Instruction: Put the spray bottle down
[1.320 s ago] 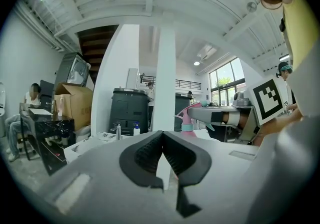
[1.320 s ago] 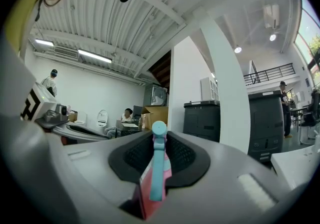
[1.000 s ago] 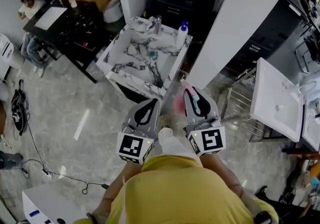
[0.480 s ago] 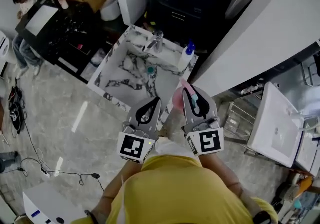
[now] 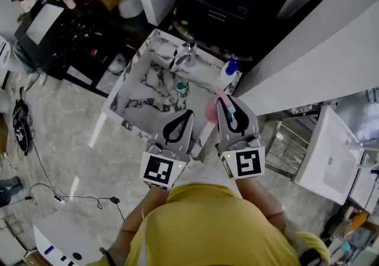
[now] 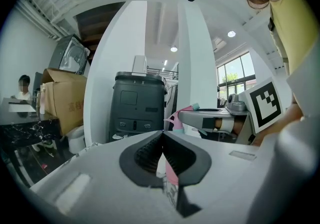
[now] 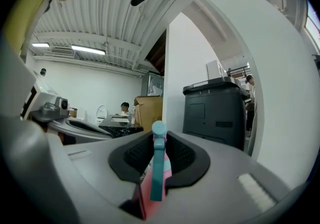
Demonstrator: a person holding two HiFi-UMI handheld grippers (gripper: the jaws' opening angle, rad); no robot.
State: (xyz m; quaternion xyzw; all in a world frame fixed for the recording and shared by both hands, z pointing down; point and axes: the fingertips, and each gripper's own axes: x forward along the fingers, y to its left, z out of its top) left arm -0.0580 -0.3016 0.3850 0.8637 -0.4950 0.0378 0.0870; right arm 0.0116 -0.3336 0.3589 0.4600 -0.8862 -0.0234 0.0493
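Spray bottle (image 7: 156, 170): clamped between the ribbed black pads of the right gripper (image 7: 159, 134), off any surface. The teal spray head stands up between the jaw tips and the pink body hangs below them. In the head view the pink body (image 5: 211, 111) bulges out on the left side of the right gripper (image 5: 225, 108), in the gap toward the left gripper (image 5: 189, 113).

Left gripper (image 6: 163, 135): jaw tips meet, nothing between them. The two grippers are side by side, near each other but apart.

Surroundings, head view: both grippers are over the near right corner of a square marble basin (image 5: 148, 96), white with dark veining. On its far rim are a chrome faucet (image 5: 186, 53) and a white bottle with a blue cap (image 5: 228, 71), which is just beyond the right gripper's tips. A small teal item (image 5: 181, 87) lies in the basin. A smooth white wall panel (image 5: 308, 57) runs close along the right. The floor (image 5: 77, 140) is glossy grey tile.
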